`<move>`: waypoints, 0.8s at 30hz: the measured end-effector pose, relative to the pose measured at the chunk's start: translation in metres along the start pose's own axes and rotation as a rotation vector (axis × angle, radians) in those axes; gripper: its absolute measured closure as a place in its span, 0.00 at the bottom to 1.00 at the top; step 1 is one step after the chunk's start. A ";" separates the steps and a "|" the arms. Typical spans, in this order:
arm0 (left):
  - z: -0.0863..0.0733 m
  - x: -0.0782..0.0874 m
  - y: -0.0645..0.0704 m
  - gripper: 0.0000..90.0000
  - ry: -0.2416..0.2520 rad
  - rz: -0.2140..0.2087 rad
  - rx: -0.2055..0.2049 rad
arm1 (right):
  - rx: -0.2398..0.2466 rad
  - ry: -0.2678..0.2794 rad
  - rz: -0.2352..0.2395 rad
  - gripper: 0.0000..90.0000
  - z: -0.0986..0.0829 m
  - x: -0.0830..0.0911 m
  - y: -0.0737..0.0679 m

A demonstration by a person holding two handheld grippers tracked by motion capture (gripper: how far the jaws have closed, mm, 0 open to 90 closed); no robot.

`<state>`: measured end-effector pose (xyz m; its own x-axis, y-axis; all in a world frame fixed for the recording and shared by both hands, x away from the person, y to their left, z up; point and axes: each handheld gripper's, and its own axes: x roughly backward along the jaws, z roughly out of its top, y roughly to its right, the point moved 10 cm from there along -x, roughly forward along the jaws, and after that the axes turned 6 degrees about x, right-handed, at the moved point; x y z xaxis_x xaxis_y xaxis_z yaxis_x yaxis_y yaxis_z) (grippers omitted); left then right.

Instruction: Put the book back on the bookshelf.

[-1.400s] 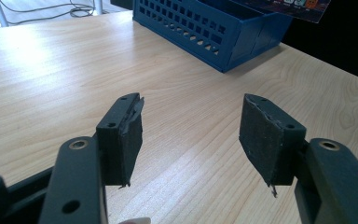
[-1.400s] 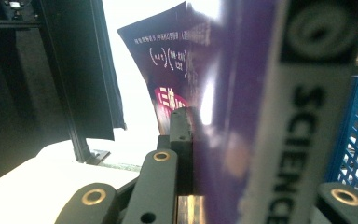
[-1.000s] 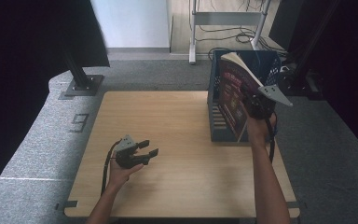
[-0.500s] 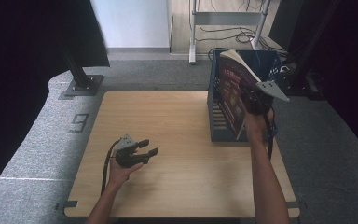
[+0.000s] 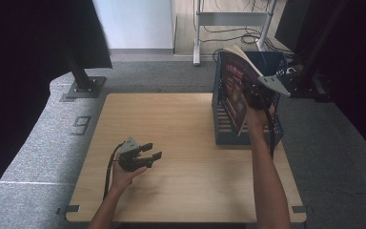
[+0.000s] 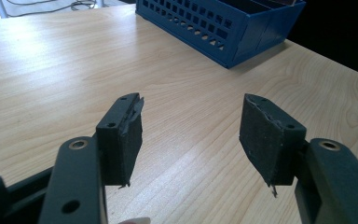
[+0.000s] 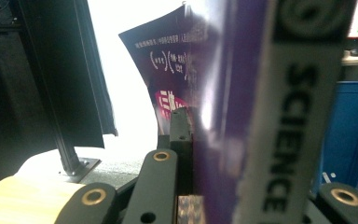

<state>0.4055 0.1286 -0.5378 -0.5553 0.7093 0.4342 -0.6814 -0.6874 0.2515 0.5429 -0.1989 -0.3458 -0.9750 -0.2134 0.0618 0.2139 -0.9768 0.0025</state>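
Note:
A purple-covered book (image 5: 234, 88) with "SCIENCE" on its spine (image 7: 293, 121) is held up over the blue slotted crate (image 5: 224, 126) at the table's right side. My right gripper (image 5: 256, 95) is shut on the book, one black jaw pressed flat to its cover in the right gripper view. My left gripper (image 5: 148, 151) rests low over the wooden table (image 5: 181, 191) at the front left, jaws wide apart with nothing between them; its pads (image 6: 126, 135) show bare wood between them, and the crate (image 6: 223, 28) lies farther off.
Black curtains hang at the left and right. A black stand foot (image 5: 83, 86) sits on the grey floor behind the table's left corner. A metal rack with cables (image 5: 233, 28) stands behind the crate.
The right gripper has carried the book slightly to the right and back over the crate. The left gripper has not moved.

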 end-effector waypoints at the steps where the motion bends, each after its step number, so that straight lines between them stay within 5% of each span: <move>1: -0.001 0.000 0.000 0.43 -0.006 0.003 -0.006 | 0.002 0.000 0.000 0.91 0.000 -0.001 0.000; 24: 0.003 0.007 -0.001 0.43 0.014 0.011 0.000 | 0.016 -0.010 -0.049 0.91 -0.019 -0.040 0.004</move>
<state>0.4036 0.1340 -0.5328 -0.5691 0.7040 0.4249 -0.6756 -0.6949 0.2465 0.5818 -0.1946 -0.3668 -0.9838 -0.1646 0.0708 0.1665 -0.9858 0.0216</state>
